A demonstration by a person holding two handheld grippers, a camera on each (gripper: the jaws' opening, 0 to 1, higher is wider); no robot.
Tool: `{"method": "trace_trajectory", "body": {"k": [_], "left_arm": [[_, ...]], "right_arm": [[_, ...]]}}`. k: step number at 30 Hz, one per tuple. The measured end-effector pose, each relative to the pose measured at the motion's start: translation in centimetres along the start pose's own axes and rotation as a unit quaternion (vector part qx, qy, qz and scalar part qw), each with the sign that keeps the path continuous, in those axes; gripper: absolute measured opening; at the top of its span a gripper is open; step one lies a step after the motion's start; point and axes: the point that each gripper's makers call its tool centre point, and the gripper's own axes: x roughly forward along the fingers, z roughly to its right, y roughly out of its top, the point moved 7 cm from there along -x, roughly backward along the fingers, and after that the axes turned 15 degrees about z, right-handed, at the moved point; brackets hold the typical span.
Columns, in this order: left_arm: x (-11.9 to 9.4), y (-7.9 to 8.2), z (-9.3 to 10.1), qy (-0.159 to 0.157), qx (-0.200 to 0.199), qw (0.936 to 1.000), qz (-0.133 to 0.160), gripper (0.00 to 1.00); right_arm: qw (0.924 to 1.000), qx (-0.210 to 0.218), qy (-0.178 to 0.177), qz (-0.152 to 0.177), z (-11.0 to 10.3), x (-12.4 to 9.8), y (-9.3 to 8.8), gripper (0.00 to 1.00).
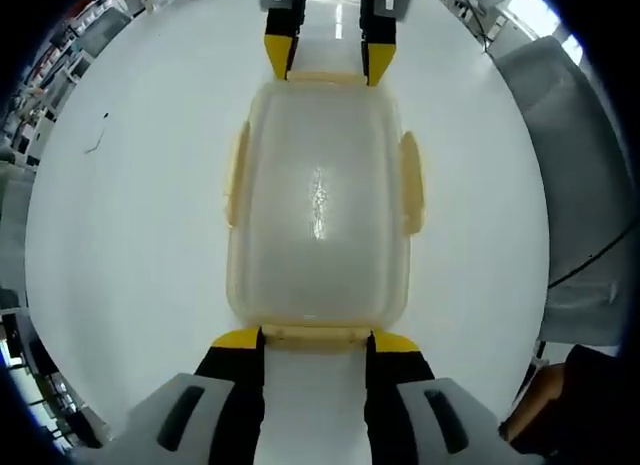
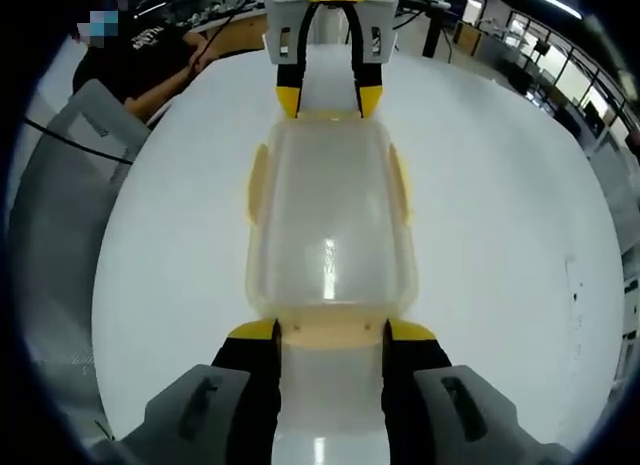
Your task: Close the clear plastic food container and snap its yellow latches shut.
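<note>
Left gripper view: a white round table [image 1: 130, 235] carries the clear container [image 1: 318, 210], lid on, lying at centre. Yellow latches sit on its long sides at 3 o'clock [image 1: 411, 183] and 9 o'clock [image 1: 236, 175] (both lie flat against the walls). The left gripper [image 1: 315, 339], at 6 o'clock, has its jaws spread, tips touching the near end latch [image 1: 315, 334]. The right gripper [image 1: 331, 60] stands at 12 o'clock, jaws likewise apart at the far end. In the right gripper view a person [image 2: 150, 55] sits at 10 o'clock beyond the table.
</note>
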Motion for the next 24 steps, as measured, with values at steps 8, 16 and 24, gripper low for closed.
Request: {"method": "trace_trajectory", "body": {"k": [8, 16, 24], "left_arm": [[-2.1, 2.3, 0.4, 0.008, 0.014, 0.9998, 0.011, 0.33], [-4.5, 4.0, 0.1, 0.026, 0.014, 0.9993, 0.022, 0.33], [-5.4, 8.3, 0.3, 0.032, 0.023, 0.9982, 0.046, 0.33]], "right_arm": [[0.9998, 0.002, 0.009, -0.016, -0.1, -1.9, 0.3, 0.35], [0.9998, -0.013, -0.003, 0.015, 0.1, -5.9, 2.1, 0.35], [0.9997, -0.02, -0.015, 0.007, -0.2, -10.2, 0.9, 0.35]]}}
